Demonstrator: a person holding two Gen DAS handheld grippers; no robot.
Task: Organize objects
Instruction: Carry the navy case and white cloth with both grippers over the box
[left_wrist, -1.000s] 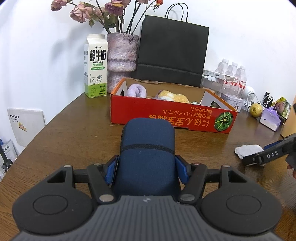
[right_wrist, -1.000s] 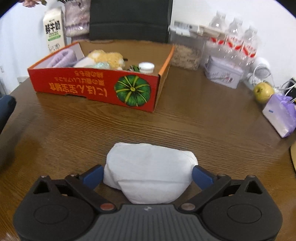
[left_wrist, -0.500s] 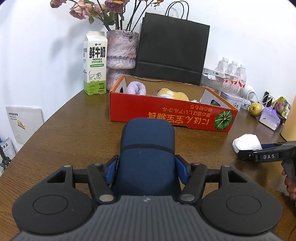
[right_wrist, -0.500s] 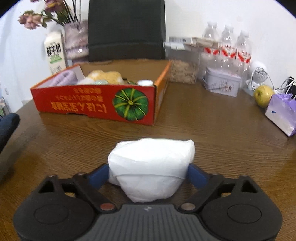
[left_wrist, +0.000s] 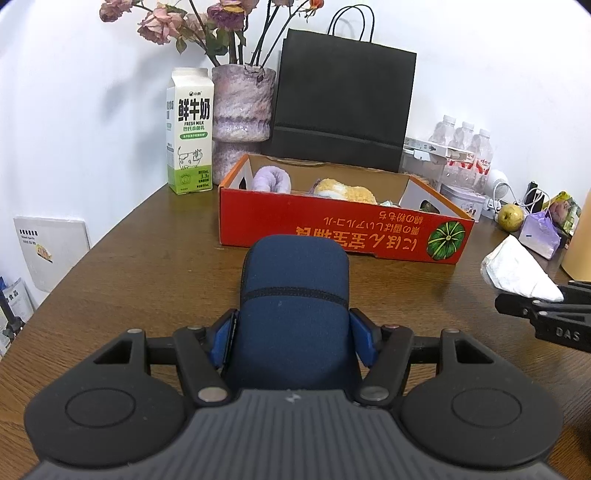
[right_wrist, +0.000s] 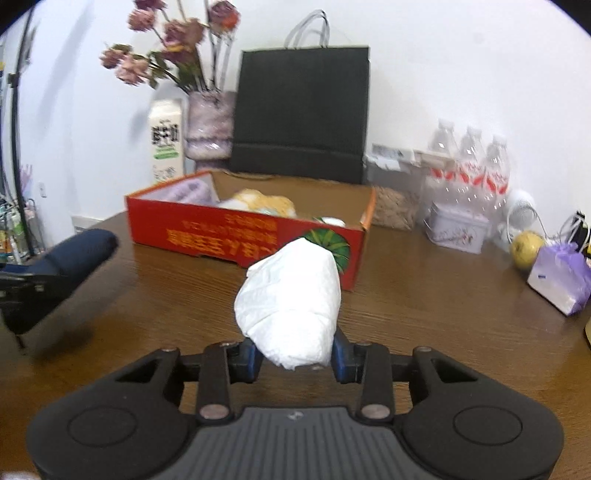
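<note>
Crinkled white packet, claw-pinched

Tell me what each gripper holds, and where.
Left gripper clamps the blue pouch by its near end. Right gripper pinches the white packet at its near end.

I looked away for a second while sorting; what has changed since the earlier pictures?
The right gripper closed on the white packet and lifted it off the table, swinging toward the red box. The left gripper kept still, clamped on the blue case. The box and the clutter behind it stayed put.
</note>
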